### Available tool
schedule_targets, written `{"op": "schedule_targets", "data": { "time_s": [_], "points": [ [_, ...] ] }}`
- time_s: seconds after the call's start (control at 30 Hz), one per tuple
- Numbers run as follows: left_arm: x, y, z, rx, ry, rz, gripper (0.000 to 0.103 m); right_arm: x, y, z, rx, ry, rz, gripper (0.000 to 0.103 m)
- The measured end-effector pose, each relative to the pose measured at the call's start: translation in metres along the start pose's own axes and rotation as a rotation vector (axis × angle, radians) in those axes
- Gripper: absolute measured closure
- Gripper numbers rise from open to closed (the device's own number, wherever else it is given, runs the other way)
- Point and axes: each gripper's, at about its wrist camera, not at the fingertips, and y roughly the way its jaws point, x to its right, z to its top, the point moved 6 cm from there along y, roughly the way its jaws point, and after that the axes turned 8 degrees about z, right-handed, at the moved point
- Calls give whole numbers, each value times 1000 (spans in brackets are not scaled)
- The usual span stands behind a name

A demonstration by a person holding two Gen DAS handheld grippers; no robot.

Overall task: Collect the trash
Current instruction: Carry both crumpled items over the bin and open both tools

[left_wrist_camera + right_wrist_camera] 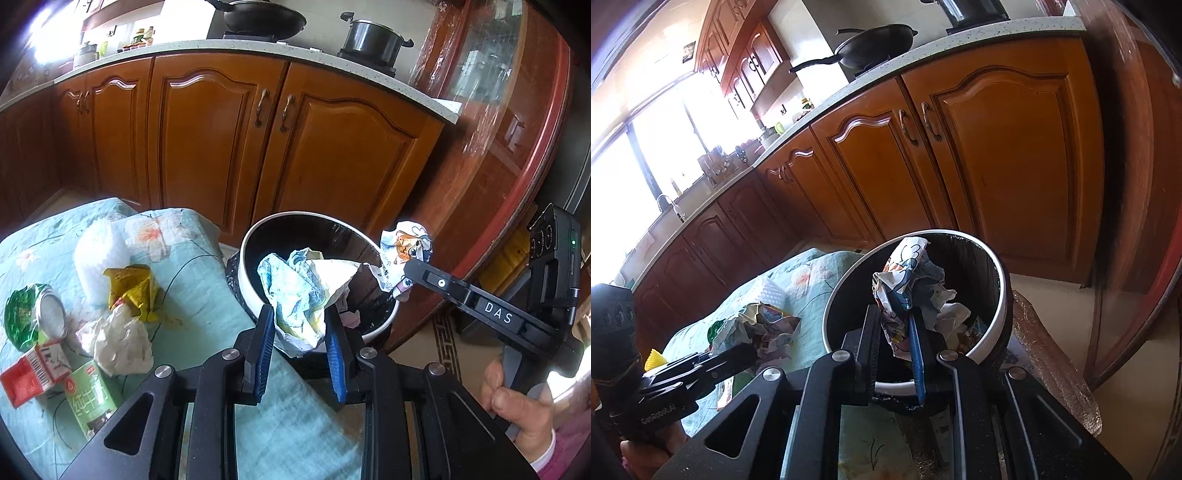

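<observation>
Trash bin [255, 236] floor under crumpled wrappers; green carton [90, 398] print partly behind tongs.

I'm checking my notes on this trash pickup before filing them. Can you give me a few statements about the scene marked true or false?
1. Both grippers hold crumpled paper. True: the left gripper and the right gripper each clamp a wad.
2. The trash bin is empty. False: crumpled paper lies inside.
3. A green can lies on the table. True.
4. The cabinet doors stand open. False: they are closed.
</observation>
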Motion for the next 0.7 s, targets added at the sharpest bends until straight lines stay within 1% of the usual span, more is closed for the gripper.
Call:
{"op": "schedule_targets", "data": {
  "time_s": [0.2,0.4,0.5,0.57,0.6,0.67,0.7],
  "points": [
    [14,31,20,-7,25,14,77,11,13,12,-21,-5,-8,88],
    [21,63,28,-43,37,30,76,23,29,13,-62,2,-23,87],
    [24,77,31,-67,42,36,70,30,36,11,-86,15,-25,83],
    [25,84,31,-80,44,33,64,35,40,10,-97,37,-19,80],
    [25,87,31,-83,46,33,62,38,42,11,-99,49,-16,77],
    [26,89,31,-82,47,42,55,42,42,10,-96,66,-17,73],
    [25,89,31,-79,46,41,53,43,41,9,-92,73,-17,70]
  ]
}}
